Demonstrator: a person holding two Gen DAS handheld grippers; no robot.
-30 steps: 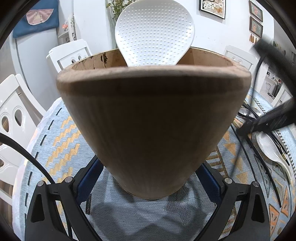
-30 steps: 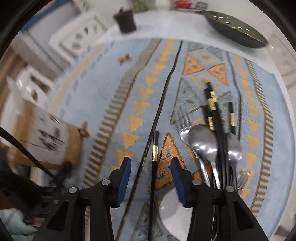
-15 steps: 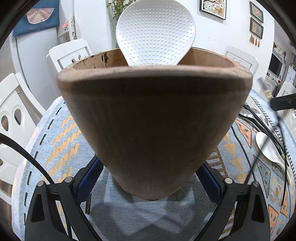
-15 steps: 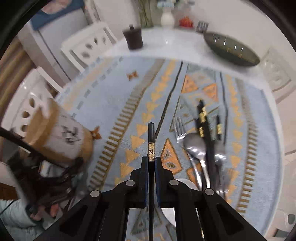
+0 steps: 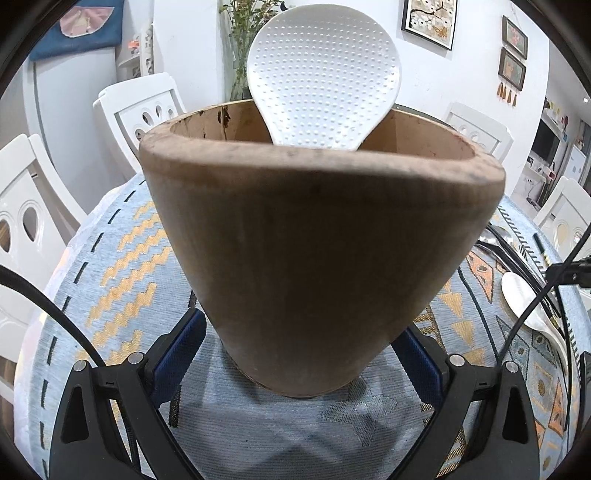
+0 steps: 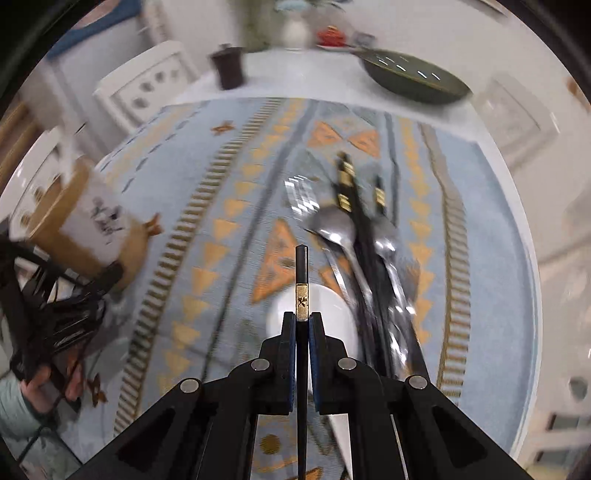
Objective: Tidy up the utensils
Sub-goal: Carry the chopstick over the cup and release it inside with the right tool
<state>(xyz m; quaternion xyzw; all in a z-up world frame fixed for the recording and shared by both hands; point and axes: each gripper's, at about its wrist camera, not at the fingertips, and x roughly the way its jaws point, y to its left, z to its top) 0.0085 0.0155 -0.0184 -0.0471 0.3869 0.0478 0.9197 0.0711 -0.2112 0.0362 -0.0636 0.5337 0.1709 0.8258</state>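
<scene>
Right claw point(image 6: 302, 325) above patterned tablecloth point(image 6: 229, 206), white chairs point(image 5: 140, 107)

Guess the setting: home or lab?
Probably a home dining room: white dining chairs around a table with a patterned cloth, framed pictures on the wall, cutlery laid out.

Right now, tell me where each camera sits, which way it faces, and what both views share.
Left wrist: on the left gripper, facing the brown wooden utensil holder between its fingers.
Right wrist: on the right gripper, looking down at the patterned blue tablecloth, fingers shut on a black chopstick.
Shared: the holder, the cloth, the pile of loose cutlery.
</scene>
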